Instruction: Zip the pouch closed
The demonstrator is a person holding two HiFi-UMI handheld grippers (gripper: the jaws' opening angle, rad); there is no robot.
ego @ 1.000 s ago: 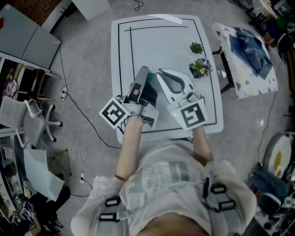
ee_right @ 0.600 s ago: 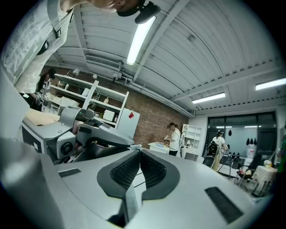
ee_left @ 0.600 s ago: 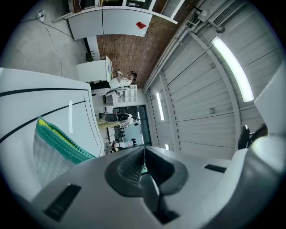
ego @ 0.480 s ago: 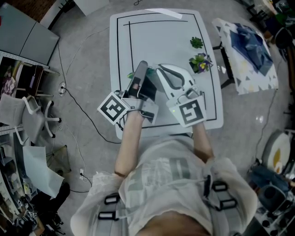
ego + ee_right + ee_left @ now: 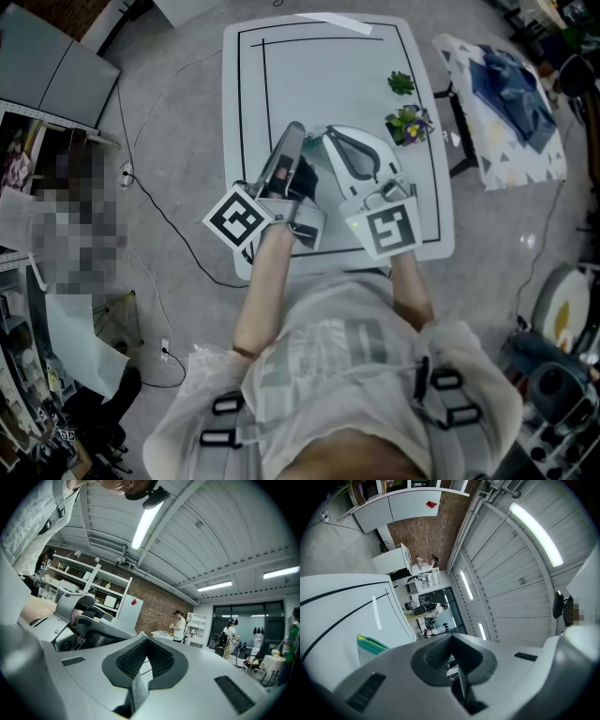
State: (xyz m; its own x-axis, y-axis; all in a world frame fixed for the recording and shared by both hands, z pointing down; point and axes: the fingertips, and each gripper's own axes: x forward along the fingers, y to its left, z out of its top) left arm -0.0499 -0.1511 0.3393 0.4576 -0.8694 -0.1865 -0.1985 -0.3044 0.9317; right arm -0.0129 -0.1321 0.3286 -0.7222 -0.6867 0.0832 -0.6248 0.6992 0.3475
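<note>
White table top [image 5: 319,84] ruled with a black border, head view. My left gripper [image 5: 292,133] and my right gripper [image 5: 330,134] lie side by side over the near half, both pointing away from me, with their tips close together. The dark, soft pouch [image 5: 305,183] shows only as a narrow patch between the two gripper bodies, behind the tips and nearer to me. The visible part runs lengthwise along the grippers. Its ends are covered, so I cannot tell which way the zip points. A small green potted plant [image 5: 400,84] and a purple-flowered plant [image 5: 408,125] stand near the right edge, well apart from the pouch. Only this view shows the pouch as a whole.

Left gripper view. The dark ribbed pads of my left gripper [image 5: 451,638] meet with no gap. A thin dark edge runs down the seam below them, and I cannot tell what it is. A teal and green striped fabric edge [image 5: 370,645] lies on the table left of the jaws; the right gripper view does not show it.

Right gripper view. My right gripper [image 5: 146,639] is likewise closed, pad against pad, with a thin pale strip in the seam that I cannot identify. The left gripper's body shows just beside it, at the left.
</note>
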